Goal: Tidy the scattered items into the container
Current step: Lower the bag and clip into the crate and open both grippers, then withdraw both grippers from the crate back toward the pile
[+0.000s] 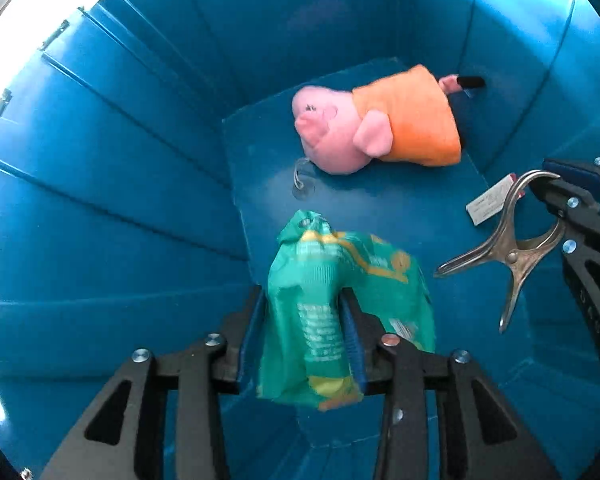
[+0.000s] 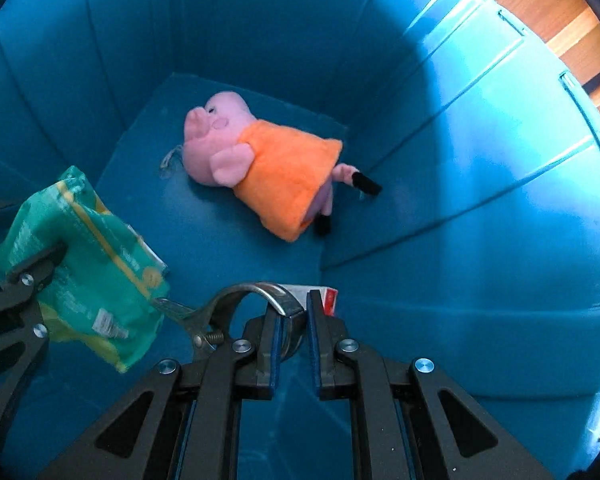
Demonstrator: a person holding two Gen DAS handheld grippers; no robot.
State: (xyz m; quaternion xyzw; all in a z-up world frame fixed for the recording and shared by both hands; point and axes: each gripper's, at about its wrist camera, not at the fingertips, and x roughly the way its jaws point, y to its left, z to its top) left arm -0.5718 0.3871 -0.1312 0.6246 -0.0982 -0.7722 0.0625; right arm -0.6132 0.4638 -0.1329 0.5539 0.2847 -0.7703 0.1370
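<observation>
Both grippers hang inside a deep blue bin (image 1: 100,200), which also fills the right wrist view (image 2: 480,220). My left gripper (image 1: 304,320) is shut on a green packet (image 1: 332,280) and holds it above the bin floor; the packet also shows in the right wrist view (image 2: 84,264). My right gripper (image 2: 294,320) is shut on a metal clamp (image 2: 236,300), which also shows in the left wrist view (image 1: 512,248). A small white and red tag (image 2: 320,294) sits at the clamp's tip. A pink pig plush in an orange dress (image 1: 380,128) lies on the bin floor (image 2: 260,164).
The bin's ribbed walls (image 2: 460,100) rise all round both grippers. A wooden floor (image 2: 560,20) shows over the rim at the upper right. A bright surface (image 1: 40,8) shows over the rim at the upper left.
</observation>
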